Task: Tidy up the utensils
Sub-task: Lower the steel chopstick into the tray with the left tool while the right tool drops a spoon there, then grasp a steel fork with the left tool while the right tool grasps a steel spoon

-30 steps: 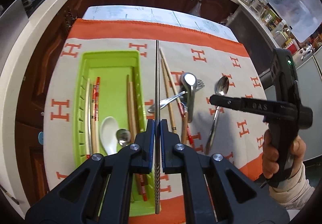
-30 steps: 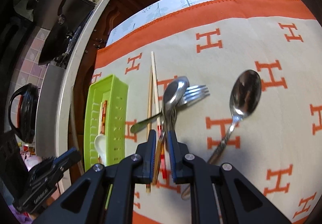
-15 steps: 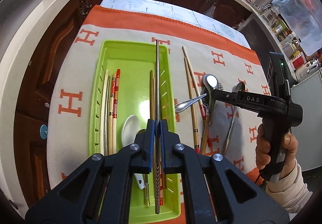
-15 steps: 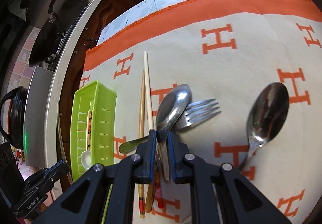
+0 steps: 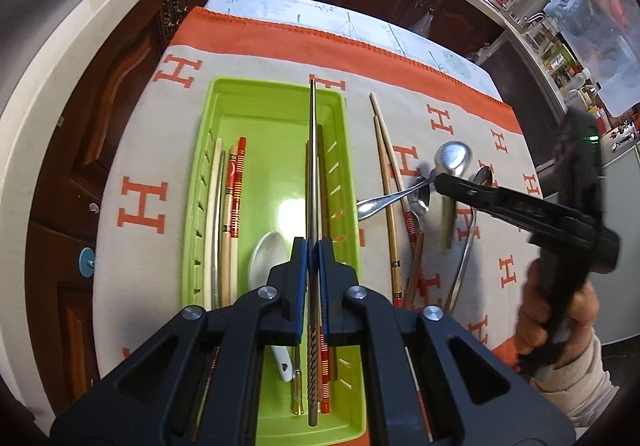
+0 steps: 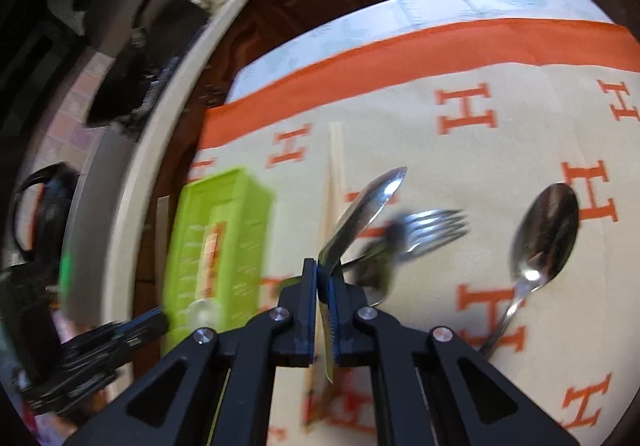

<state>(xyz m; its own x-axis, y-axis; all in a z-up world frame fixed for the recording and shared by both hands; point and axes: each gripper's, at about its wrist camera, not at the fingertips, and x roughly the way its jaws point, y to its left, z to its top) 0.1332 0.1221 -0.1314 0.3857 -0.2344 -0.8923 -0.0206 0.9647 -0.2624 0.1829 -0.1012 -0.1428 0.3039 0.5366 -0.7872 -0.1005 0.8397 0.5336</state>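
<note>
**Colours on the table**

The tray (image 5: 208, 181) is lime green. The cloth (image 5: 140, 149) is cream with orange H letters and an orange border. One chopstick pair (image 5: 234, 189) is pale with red and gold bands. The metal chopstick (image 5: 312, 173) is silver, its handle twisted. The spoon (image 6: 548, 230) is shiny silver. Gripper pads (image 5: 301, 286) are blue on black.

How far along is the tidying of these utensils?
Partway. Done: chopsticks and a white spoon lie in the green tray. In hand: the left hand-held gripper holds a metal chopstick; the right grips a spoon. Left: fork, another spoon, wooden chopsticks.
</note>
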